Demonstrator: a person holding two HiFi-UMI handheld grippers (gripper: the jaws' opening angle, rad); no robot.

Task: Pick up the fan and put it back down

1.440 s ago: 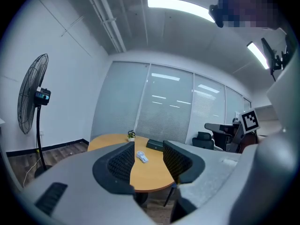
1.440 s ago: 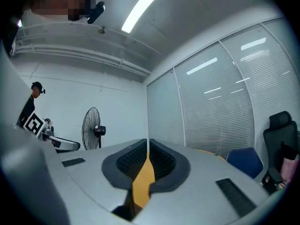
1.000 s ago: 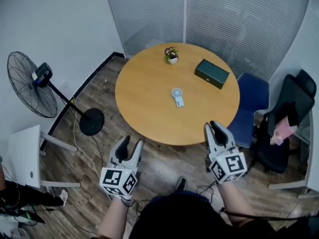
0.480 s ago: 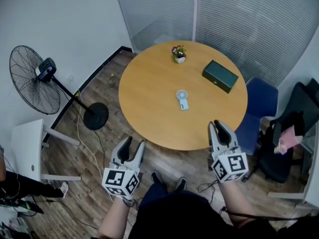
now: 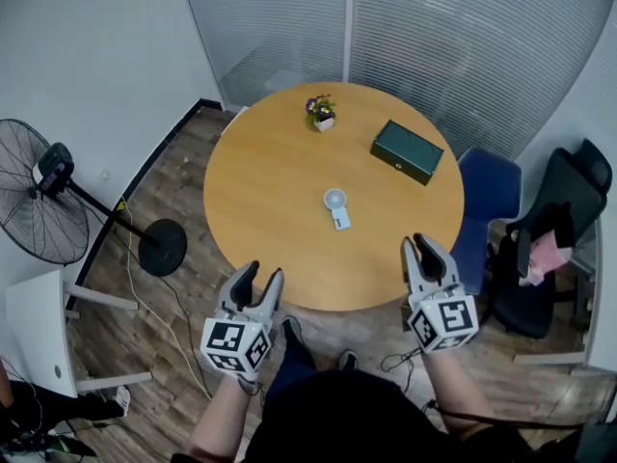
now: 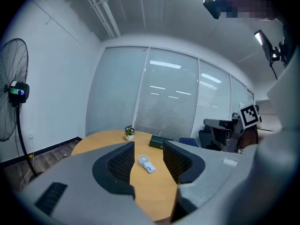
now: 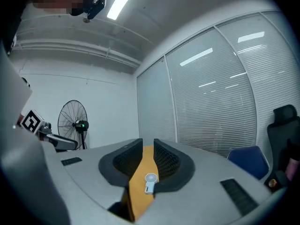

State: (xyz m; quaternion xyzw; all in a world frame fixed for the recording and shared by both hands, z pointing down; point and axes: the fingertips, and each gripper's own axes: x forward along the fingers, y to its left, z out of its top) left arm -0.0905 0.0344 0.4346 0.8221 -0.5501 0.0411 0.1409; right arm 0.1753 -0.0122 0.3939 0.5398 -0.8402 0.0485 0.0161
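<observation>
Small white fan (image 5: 336, 207) lies flat near the middle of the round wooden table (image 5: 260, 181), round head toward the far side, handle toward the near rim. Nothing is touching it.

Left gripper (image 5: 260, 275): fingers spread, gap bare. In the left gripper view (image 6: 147, 147) the fan (image 6: 146, 163) shows through the gap, well ahead on the tabletop, clear of both pads.

Right gripper (image 5: 420, 248): fingers a narrow way apart, pinching nothing. In the right gripper view (image 7: 147, 144) the fan (image 7: 150, 182) sits low in the slit between them, again far off on the wood.

In the head view both sets of tips hang at the near rim of the table, left and right of the fan's line; the fan lies ahead, between the two, well apart from each.

Edges and room: bare wood rings the fan on all sides. Dark green box (image 5: 407, 150) stands toward the far right, well apart from the fan. Small flower pot (image 5: 321, 112) is near the far rim. A blue chair (image 5: 487, 201) is tucked just beside the table's right edge, with a black chair (image 5: 554, 225) beyond it. A pedestal fan (image 5: 39, 205) and a white side table (image 5: 39, 331) stand on the floor to the left, apart from the table.
</observation>
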